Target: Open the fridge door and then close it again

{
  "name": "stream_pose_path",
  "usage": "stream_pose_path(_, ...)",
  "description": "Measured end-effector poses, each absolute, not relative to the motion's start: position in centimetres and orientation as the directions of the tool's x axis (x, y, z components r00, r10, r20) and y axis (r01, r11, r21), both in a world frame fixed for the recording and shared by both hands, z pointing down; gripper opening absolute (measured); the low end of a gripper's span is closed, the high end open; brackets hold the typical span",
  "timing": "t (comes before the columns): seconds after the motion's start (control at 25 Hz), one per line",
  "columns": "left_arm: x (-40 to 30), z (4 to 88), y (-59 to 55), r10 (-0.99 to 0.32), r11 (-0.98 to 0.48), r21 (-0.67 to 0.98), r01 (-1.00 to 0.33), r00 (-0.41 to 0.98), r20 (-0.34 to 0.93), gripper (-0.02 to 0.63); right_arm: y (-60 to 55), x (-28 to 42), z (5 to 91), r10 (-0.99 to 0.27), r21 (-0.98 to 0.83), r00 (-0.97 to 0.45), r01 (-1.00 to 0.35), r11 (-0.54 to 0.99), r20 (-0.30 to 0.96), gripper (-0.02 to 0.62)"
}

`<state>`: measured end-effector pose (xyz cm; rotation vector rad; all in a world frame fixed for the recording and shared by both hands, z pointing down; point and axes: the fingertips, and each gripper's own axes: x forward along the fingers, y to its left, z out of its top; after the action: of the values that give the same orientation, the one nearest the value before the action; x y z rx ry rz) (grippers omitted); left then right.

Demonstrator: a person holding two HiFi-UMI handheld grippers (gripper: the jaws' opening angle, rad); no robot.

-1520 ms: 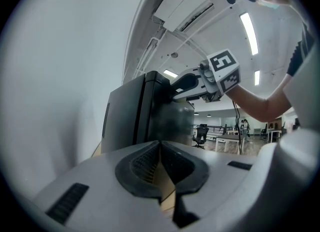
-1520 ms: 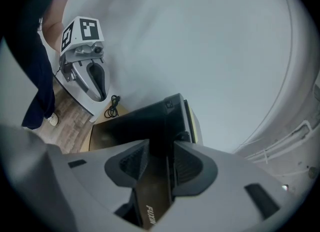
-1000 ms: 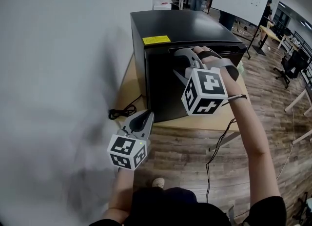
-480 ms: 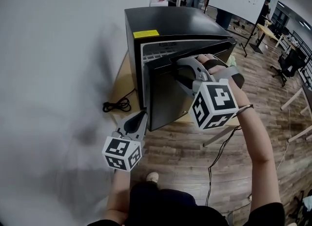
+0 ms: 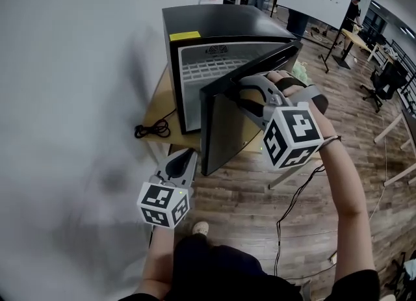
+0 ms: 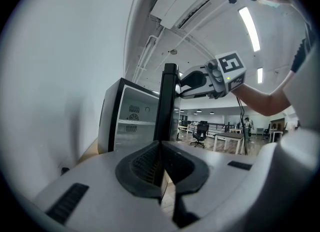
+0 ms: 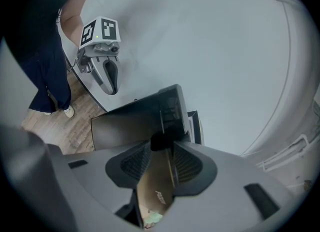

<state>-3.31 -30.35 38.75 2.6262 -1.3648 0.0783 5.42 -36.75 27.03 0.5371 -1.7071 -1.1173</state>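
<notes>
The fridge door stands half open in front of the fridge. The right gripper holds the door's top edge, with its jaws opening. The left gripper, jaws together and empty, hangs in front of the fridge.

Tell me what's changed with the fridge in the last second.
The door has swung from shut to about half open, baring the white inside of the fridge. The right gripper pulled it out by its top edge, which sits between its jaws; they are opening slightly. The left gripper stays shut and empty beside the door, and the cable lies where it was.
</notes>
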Motion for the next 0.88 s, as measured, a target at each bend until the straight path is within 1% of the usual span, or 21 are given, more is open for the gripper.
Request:
stream_pose_path(0.4,-2.3,38.9,-28.3,-0.786,-0.588,0.135,-0.798,0.602,0.141,0.012,-35.0,7.0,27.1,-0.763,0.862,-0.408,0.160,0.481,0.502,0.117)
stream_pose_path(0.88,2.4,38.4,-23.8,-0.773,-0.608,0.119,-0.785,0.619,0.138,0.012,-30.5,13.0,27.2,-0.759,0.865,-0.419,0.178,0.469,0.498,0.121)
